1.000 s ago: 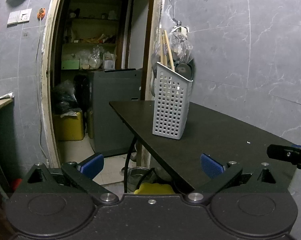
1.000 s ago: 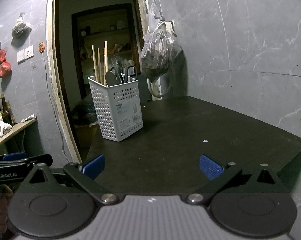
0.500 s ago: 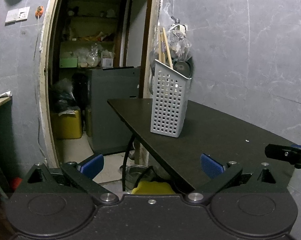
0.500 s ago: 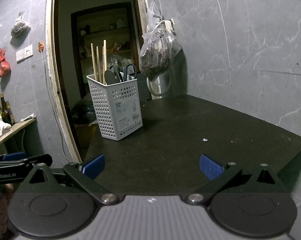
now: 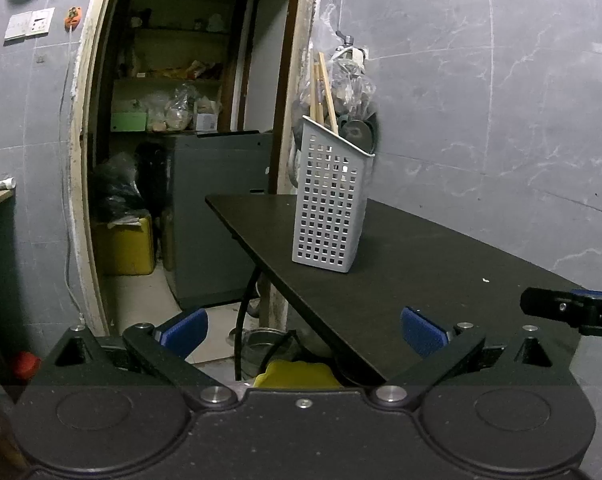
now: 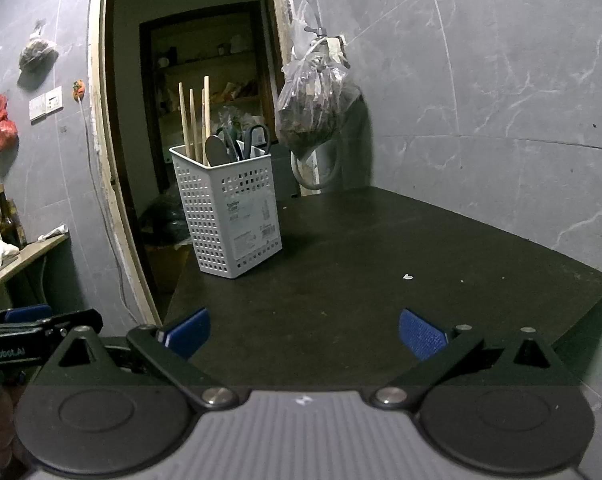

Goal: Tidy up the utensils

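Both jaws gape wide and empty. From the right gripper (image 6: 303, 334) the white utensil basket (image 6: 231, 216) stands upright left of centre frame, tall axis vertical, chopsticks (image 6: 197, 116) inside; the left gripper (image 5: 303, 330) looks slightly farther off.

We cannot read the basket (image 6: 233, 204) label; the basket hides the utensils' (image 6: 217, 148) lower ends; the frame crops the right claw (image 5: 573, 310).

The utensil basket (image 6: 231, 216) stands on the desk (image 6: 381, 264) near its far left edge, holding chopsticks (image 6: 197, 116), a spoon (image 6: 215, 150) and scissors (image 6: 255, 138).
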